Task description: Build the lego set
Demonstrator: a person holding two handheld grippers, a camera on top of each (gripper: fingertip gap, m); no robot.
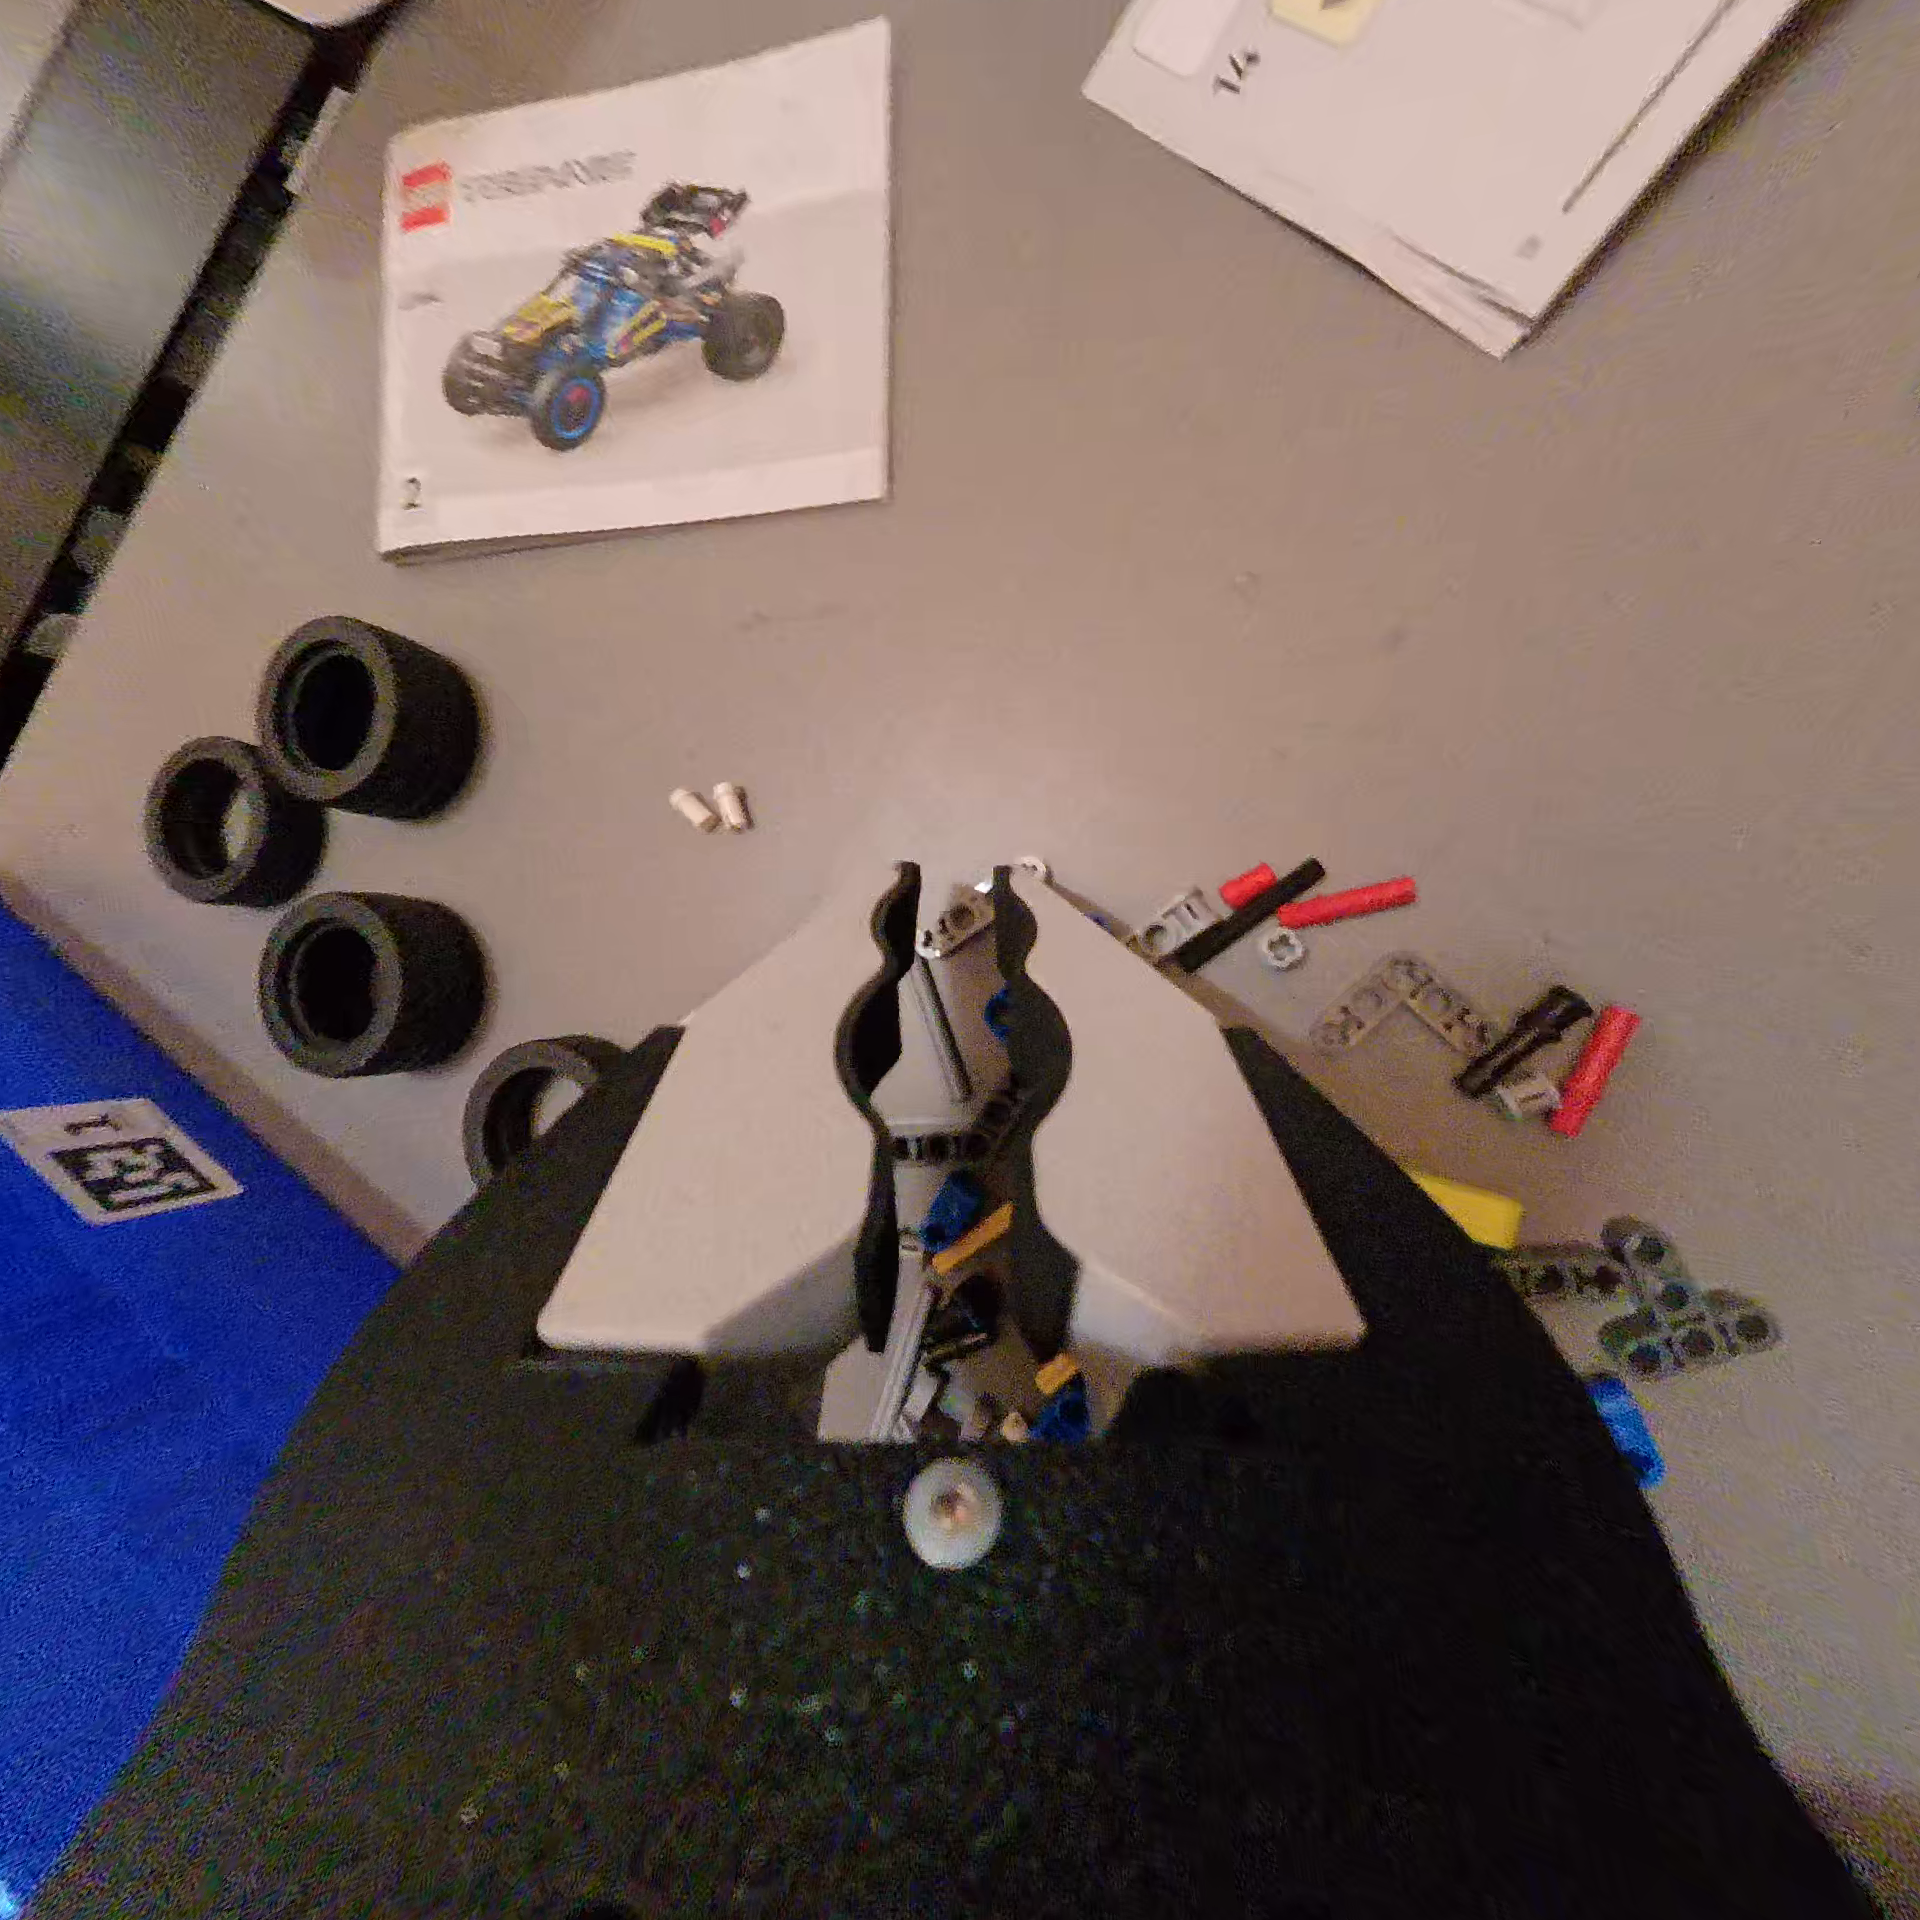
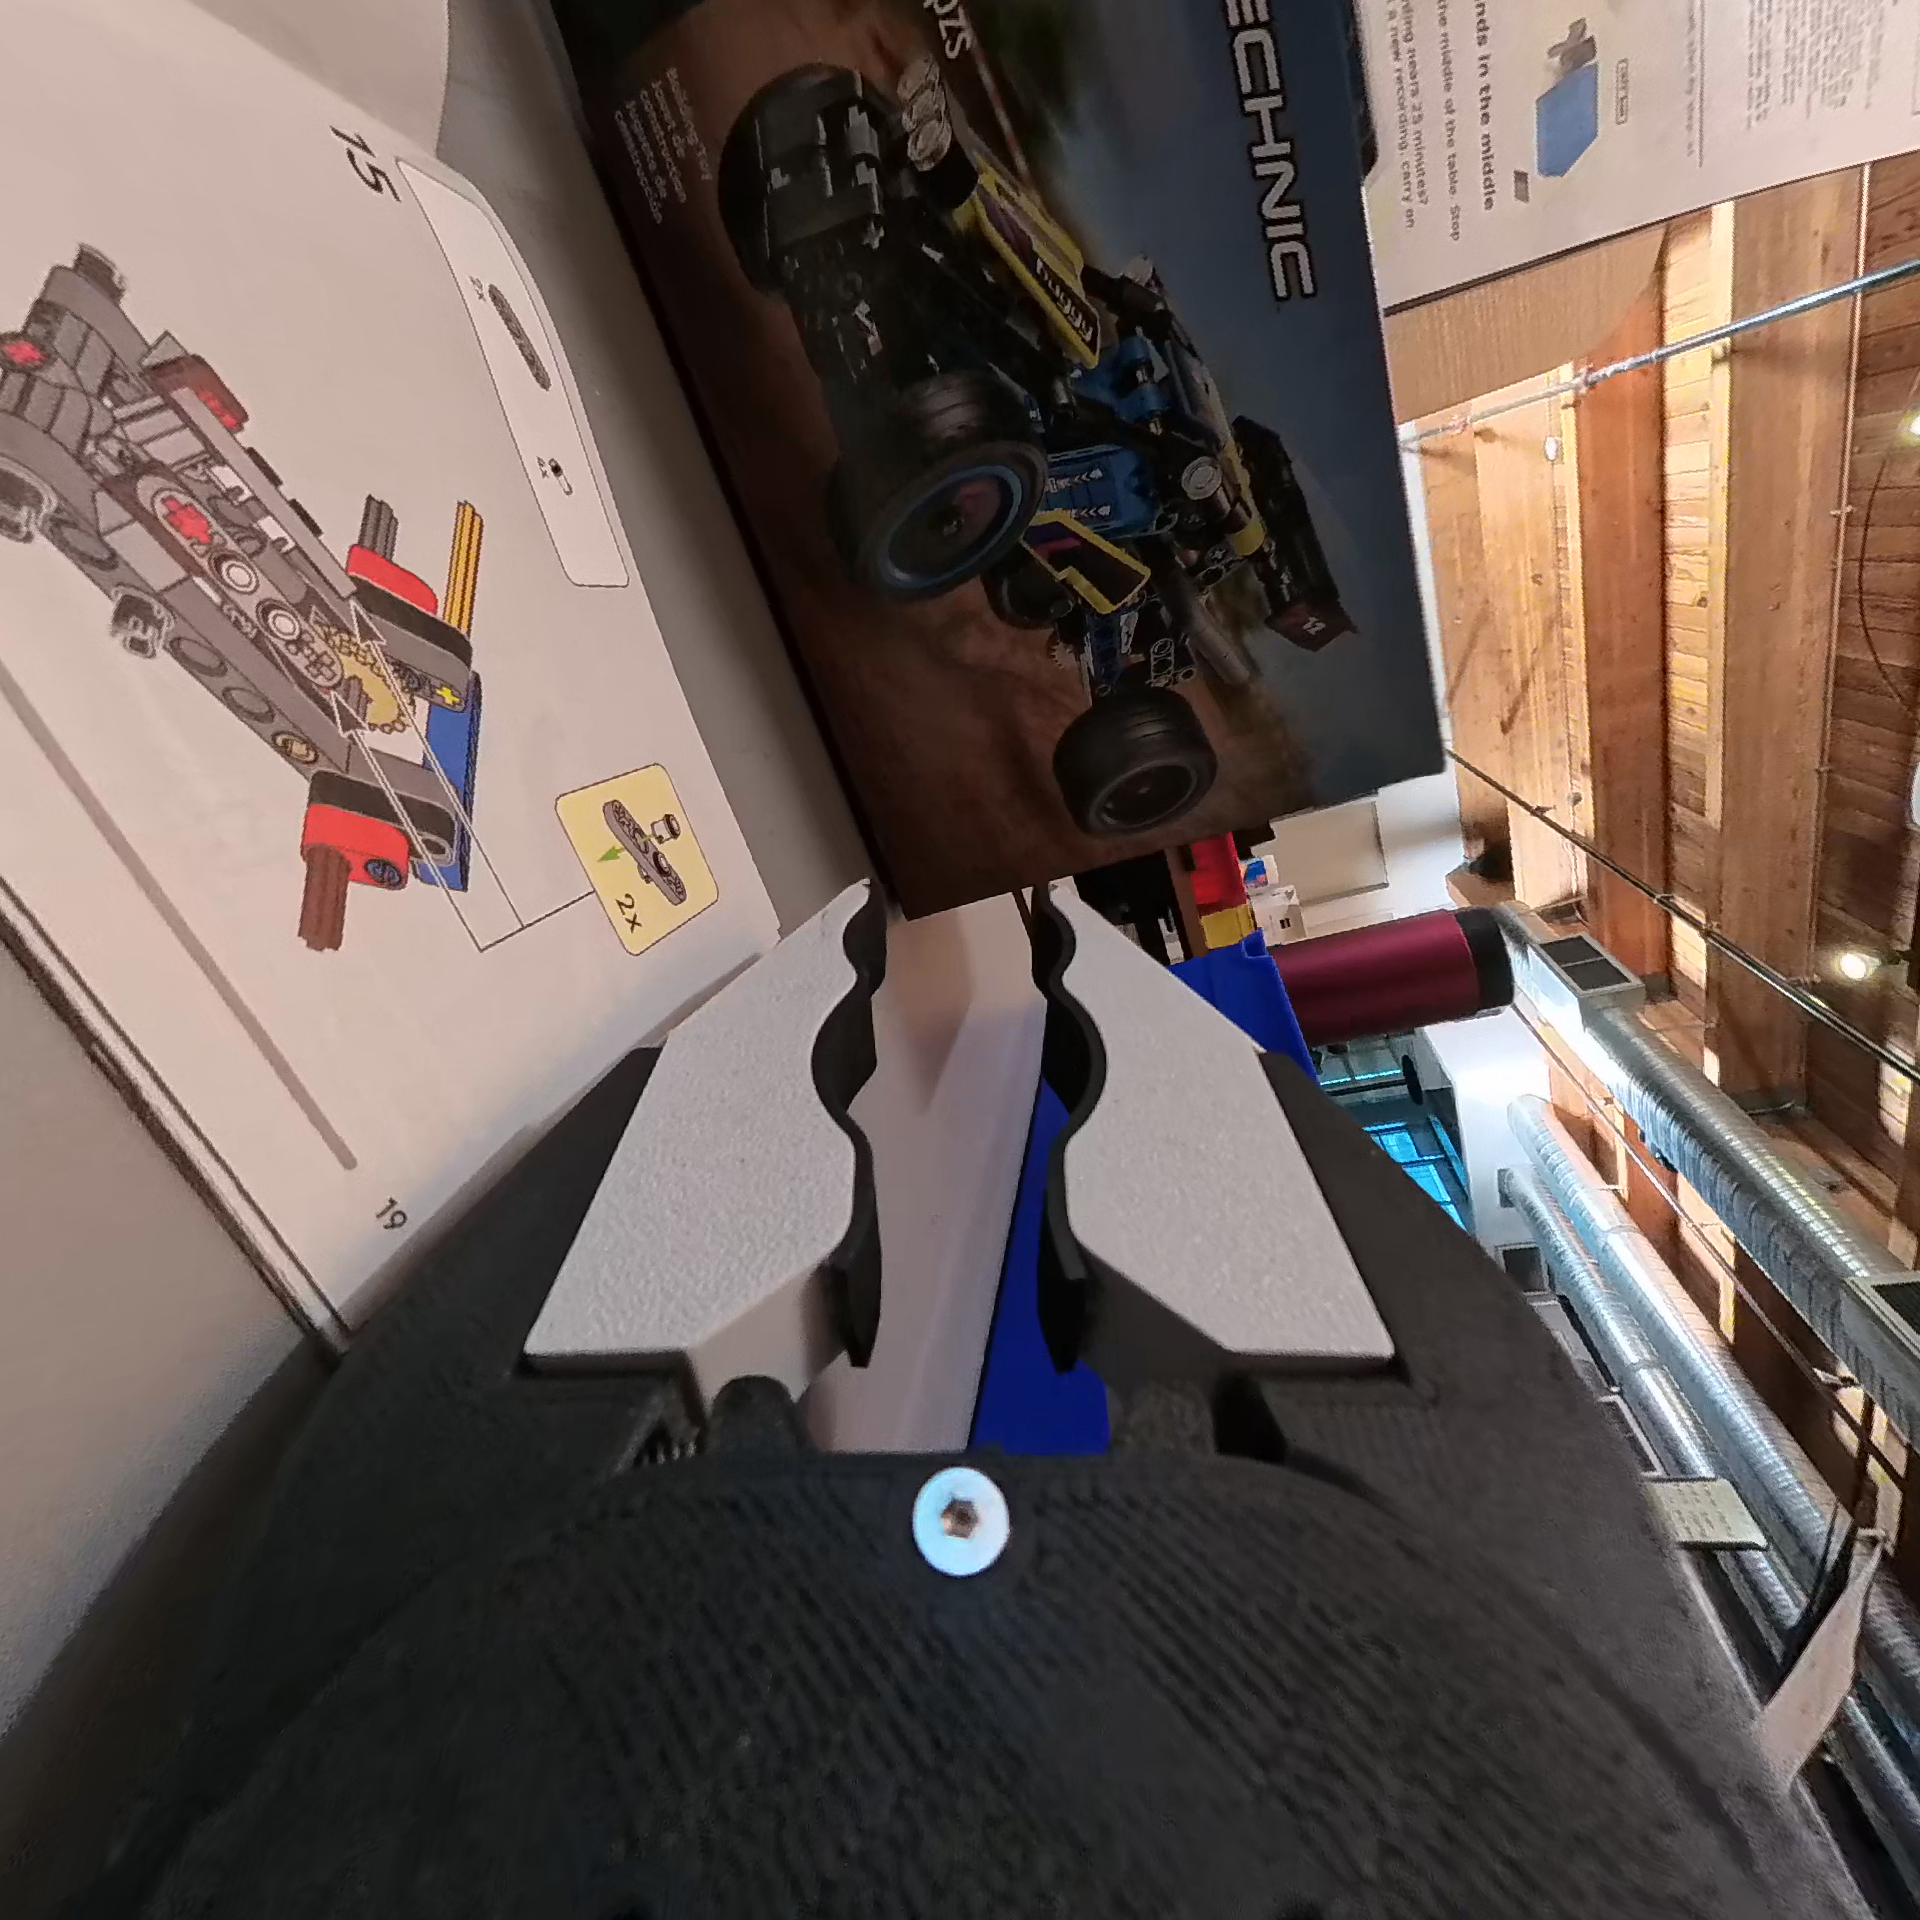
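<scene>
Left gripper (image 1: pixel 958 883) hangs over the grey table (image 1: pixel 1143 623), jaws narrowly apart above scattered pieces; 4 black tyres (image 1: pixel 369 717) sit beside a closed instruction booklet (image 1: pixel 634 291).

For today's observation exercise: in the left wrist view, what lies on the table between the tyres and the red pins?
Two small white pegs and the left gripper's fingertips, over a grey piece. The left wrist view shows this between the tyres and the red pins.
</scene>
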